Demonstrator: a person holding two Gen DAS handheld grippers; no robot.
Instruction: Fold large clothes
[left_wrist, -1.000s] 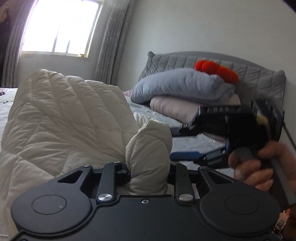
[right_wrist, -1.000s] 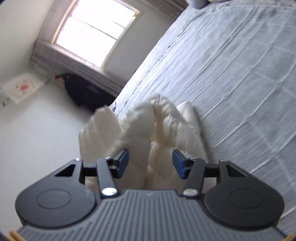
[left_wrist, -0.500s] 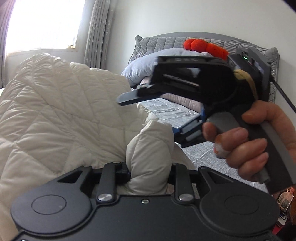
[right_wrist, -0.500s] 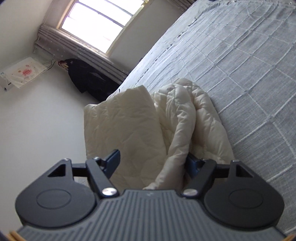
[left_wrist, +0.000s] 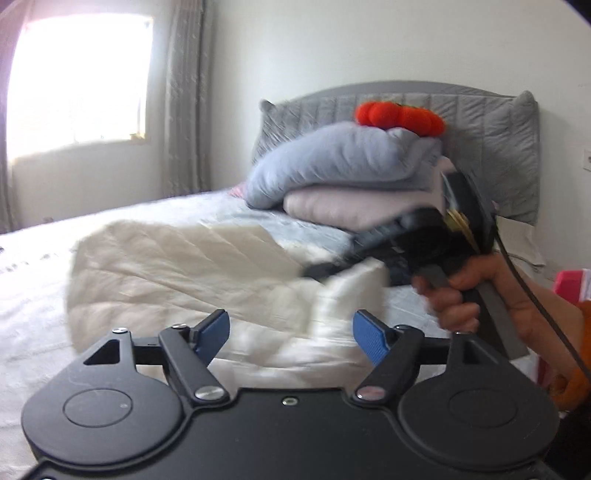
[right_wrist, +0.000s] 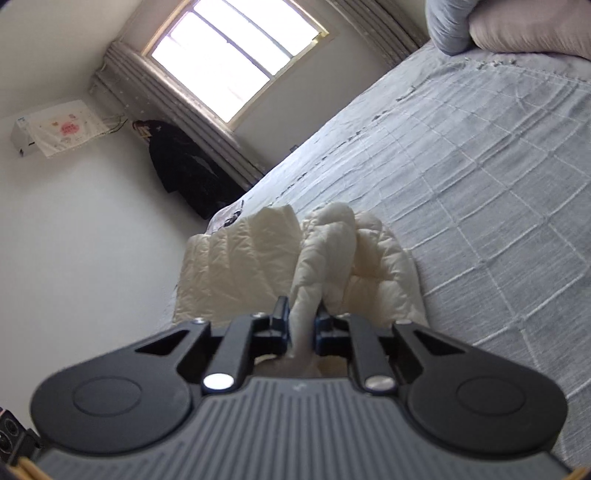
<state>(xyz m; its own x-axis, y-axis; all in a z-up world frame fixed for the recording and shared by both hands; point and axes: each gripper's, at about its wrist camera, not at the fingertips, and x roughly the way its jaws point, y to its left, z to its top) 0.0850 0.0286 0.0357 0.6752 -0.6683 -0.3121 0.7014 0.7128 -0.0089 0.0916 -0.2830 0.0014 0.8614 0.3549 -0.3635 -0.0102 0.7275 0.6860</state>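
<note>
A cream quilted jacket (left_wrist: 177, 266) lies bunched on the grey bedspread (right_wrist: 480, 177). My left gripper (left_wrist: 291, 334) is open and empty, just in front of the jacket. My right gripper (right_wrist: 300, 325) is shut on a fold of the jacket (right_wrist: 314, 258). In the left wrist view the right gripper (left_wrist: 424, 243), held by a hand, pinches a raised corner of the jacket at its right end.
Stacked grey and pink pillows (left_wrist: 343, 177) with a red plush toy (left_wrist: 399, 116) lie against the grey headboard (left_wrist: 480, 122). A window (right_wrist: 236, 55) and a dark hanging garment (right_wrist: 184, 166) are on the far wall.
My left gripper opened and let go of the jacket, which dropped flat on the bed. My right gripper closed on a fold of the jacket.
</note>
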